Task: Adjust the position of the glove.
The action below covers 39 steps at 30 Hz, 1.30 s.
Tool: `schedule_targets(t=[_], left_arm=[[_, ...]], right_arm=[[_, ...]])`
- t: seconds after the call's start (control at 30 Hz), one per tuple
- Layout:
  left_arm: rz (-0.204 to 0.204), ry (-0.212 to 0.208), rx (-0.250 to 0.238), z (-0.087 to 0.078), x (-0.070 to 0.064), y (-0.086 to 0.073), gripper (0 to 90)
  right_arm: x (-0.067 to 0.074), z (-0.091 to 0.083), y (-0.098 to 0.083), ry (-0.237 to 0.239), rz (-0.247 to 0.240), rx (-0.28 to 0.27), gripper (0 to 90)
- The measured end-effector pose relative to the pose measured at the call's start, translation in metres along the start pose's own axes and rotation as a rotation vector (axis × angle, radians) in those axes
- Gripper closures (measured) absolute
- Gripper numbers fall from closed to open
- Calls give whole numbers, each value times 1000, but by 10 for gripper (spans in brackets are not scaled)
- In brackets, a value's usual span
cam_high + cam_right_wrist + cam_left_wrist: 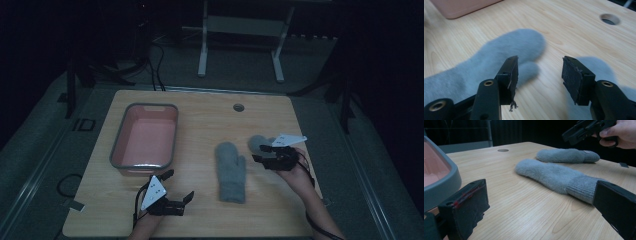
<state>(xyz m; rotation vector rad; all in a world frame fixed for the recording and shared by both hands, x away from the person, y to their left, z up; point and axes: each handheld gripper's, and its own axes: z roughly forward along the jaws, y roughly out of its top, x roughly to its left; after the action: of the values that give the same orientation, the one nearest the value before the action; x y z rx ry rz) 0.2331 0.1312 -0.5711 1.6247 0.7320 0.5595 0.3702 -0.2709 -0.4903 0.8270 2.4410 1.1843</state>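
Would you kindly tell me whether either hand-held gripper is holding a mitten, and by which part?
Nothing is held. The right hand-held gripper hangs open above the two grey mittens, and the left hand-held gripper rests open on the table.

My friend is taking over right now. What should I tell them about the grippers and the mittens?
Left gripper: open, holding nothing, low over the table's near edge, beside the pink tub.
Right gripper: open, nothing between its jaws, held above the table between the two mittens.
Near mitten: flat on the wooden table, mid-table.
Far mitten: flat, partly behind the right gripper.
Done: neither mitten is in the tub.
Left: likely pick the mittens up and put them in the tub.
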Motion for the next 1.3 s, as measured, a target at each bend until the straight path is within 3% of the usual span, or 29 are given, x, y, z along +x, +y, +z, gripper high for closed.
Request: schedule_targets(t=[0.23,0.4,0.53,0.67,0.8,0.97,1.07,1.17,1.3], left_arm=[[0,0,-1,0,0,0,9],[-1,0,-5,0,0,0,9],[-3,-1,-4,0,0,0,9],[-3,-3,-5,0,0,0,9],[-1,-5,-6,0,0,0,9],[-1,-4,-5,0,0,0,9],[-3,-3,-6,0,0,0,9],[-3,-2,-6,0,0,0,9],[-4,-3,-7,0,0,0,9]], right_arm=[[-34,-18,-21,-49,32,44,424],[-55,-17,-39,-80,66,99,438],[-64,-10,-47,-82,55,115,474],[-65,-3,-52,-68,34,132,492],[-66,8,-59,-85,29,192,538],[-64,6,-64,-115,76,155,755],[-56,5,-64,-143,103,139,797],[-53,4,-63,-132,134,122,815],[-44,0,-60,-189,177,82,832]])
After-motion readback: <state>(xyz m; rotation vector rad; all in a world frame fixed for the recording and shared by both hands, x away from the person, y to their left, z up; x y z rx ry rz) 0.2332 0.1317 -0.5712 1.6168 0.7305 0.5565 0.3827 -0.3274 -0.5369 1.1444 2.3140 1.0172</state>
